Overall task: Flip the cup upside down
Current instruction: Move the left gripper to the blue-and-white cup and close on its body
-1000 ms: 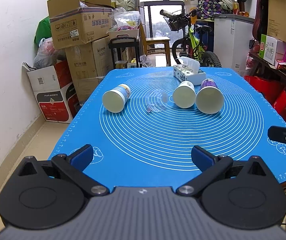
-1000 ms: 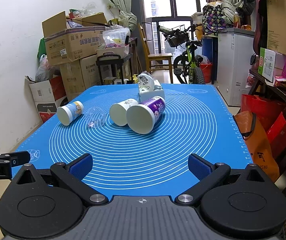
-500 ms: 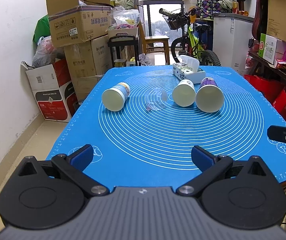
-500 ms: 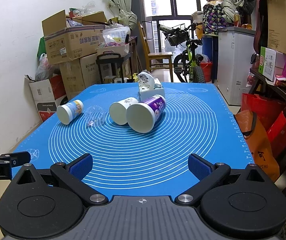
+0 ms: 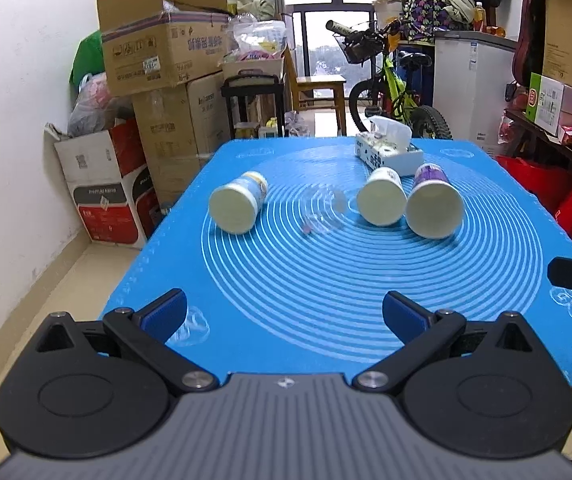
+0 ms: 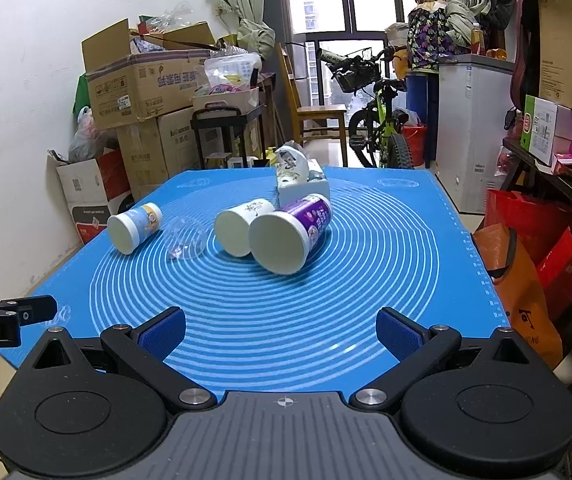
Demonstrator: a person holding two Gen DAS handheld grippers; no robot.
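Nothing has shifted lately: both the left claw and right claw hang released, four toppled cups well ahead, untouched.

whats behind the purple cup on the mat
A tissue box sits right behind the purple cup, which lies on its side on the blue mat. The cup's body covers the box's lower front, so whether they touch cannot be seen.

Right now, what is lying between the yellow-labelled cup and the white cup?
A clear plastic cup on its side lies between the yellow-labelled cup and the white cup; both wrist views show it.
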